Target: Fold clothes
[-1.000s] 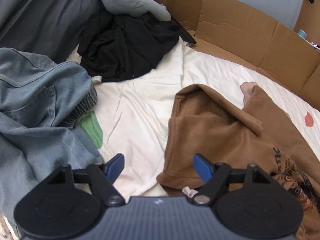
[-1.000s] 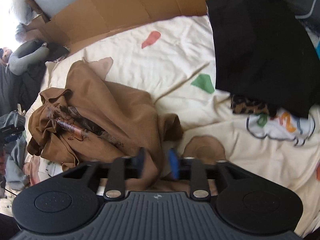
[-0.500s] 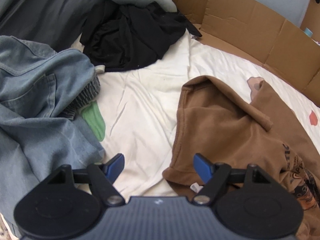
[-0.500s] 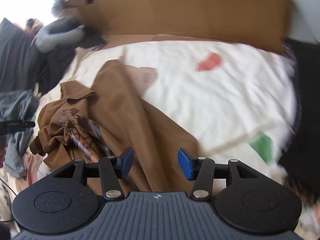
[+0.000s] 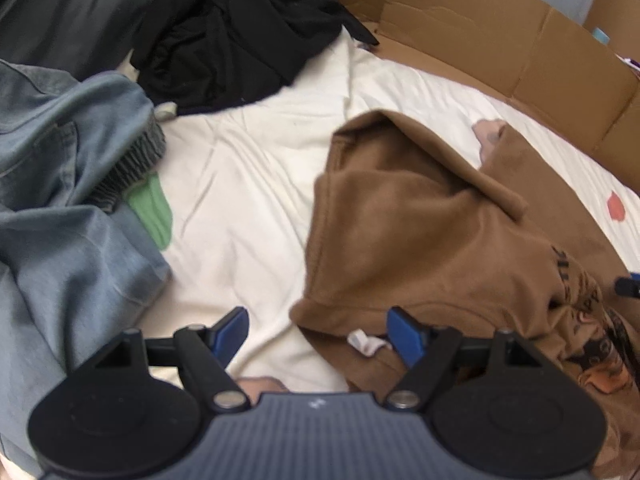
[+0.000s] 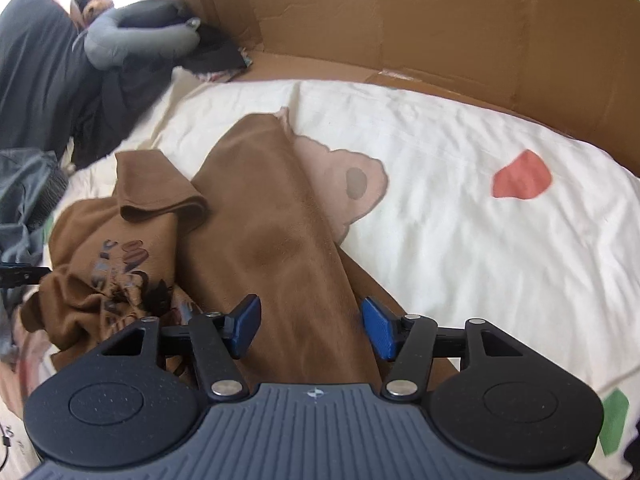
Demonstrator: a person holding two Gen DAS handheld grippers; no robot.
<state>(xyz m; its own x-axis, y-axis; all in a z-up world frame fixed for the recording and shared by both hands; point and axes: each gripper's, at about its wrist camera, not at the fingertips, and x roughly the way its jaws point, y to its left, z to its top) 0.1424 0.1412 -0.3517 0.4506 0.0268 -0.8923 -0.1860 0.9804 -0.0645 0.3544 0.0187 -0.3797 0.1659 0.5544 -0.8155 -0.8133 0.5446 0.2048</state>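
**Both grippers spread over the brown shirt**

While my right gripper (image 6: 311,328) hung over the shirt (image 6: 264,232), its jaws had just been opening; brown cloth lay below the gap, unpinched. My left gripper (image 5: 316,334) stood spread wide above the shirt's hem and white tag (image 5: 366,342), gripping nothing. That shirt lay crumpled on the cream sheet (image 5: 248,184), jeans (image 5: 60,200) to its left, black clothes (image 5: 232,40) beyond, cardboard (image 6: 440,24) behind.

Bare sheet (image 5: 248,184) lies open between jeans (image 5: 60,200) and brown sweatshirt (image 5: 420,240); cardboard wall (image 6: 440,32) borders the far side.
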